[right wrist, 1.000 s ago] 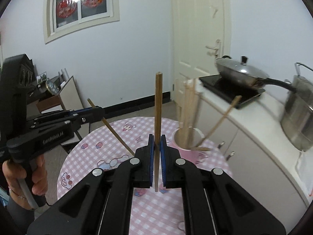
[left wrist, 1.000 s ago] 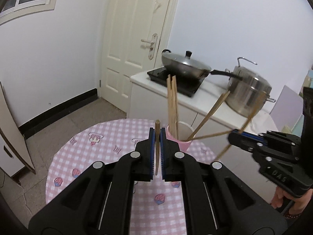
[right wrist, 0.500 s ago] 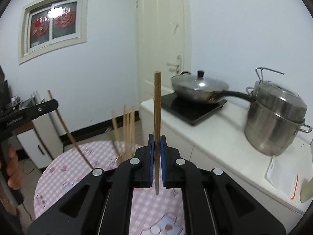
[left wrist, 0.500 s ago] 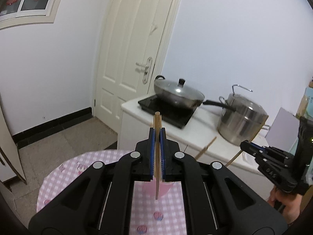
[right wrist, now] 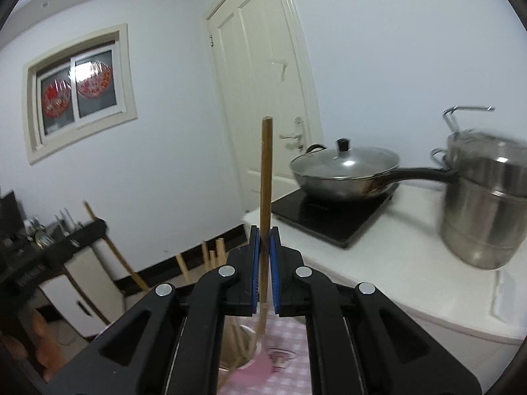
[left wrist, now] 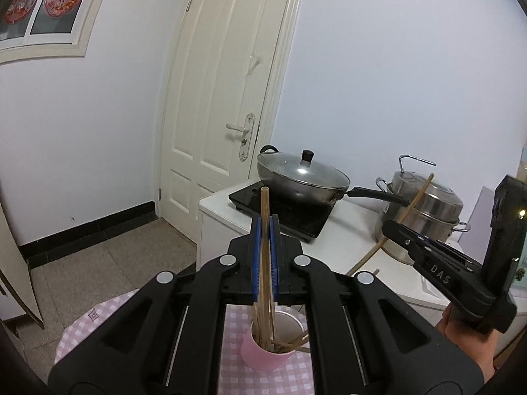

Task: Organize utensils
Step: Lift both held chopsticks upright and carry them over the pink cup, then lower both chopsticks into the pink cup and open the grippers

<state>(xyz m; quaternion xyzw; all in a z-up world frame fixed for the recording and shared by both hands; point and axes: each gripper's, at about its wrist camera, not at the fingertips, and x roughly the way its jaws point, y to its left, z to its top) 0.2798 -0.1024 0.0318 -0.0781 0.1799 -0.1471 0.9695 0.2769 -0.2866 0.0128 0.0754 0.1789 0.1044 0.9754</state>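
The white door and bare walls fill the background, with open floor running from the door to the round pink-checked surface. Only the near edge of that surface shows, under both claws. To the right, a white counter runs close behind it, its rounded corner facing the floor; it carries a black cooktop, a lidded wok and a steel pot.

A pink cup stands on the checked surface directly under the left claw. It holds a bundle of wooden chopsticks, some upright and some leaning across the rim.

The left claw is clenched on one upright chopstick between its blue pads, the lower end reaching down into the cup. The right claw grips a second chopstick, also upright and darker brown, its lower end at the cup's rim. Seen from the left camera, that stick slants across the steel pot, above the counter edge.
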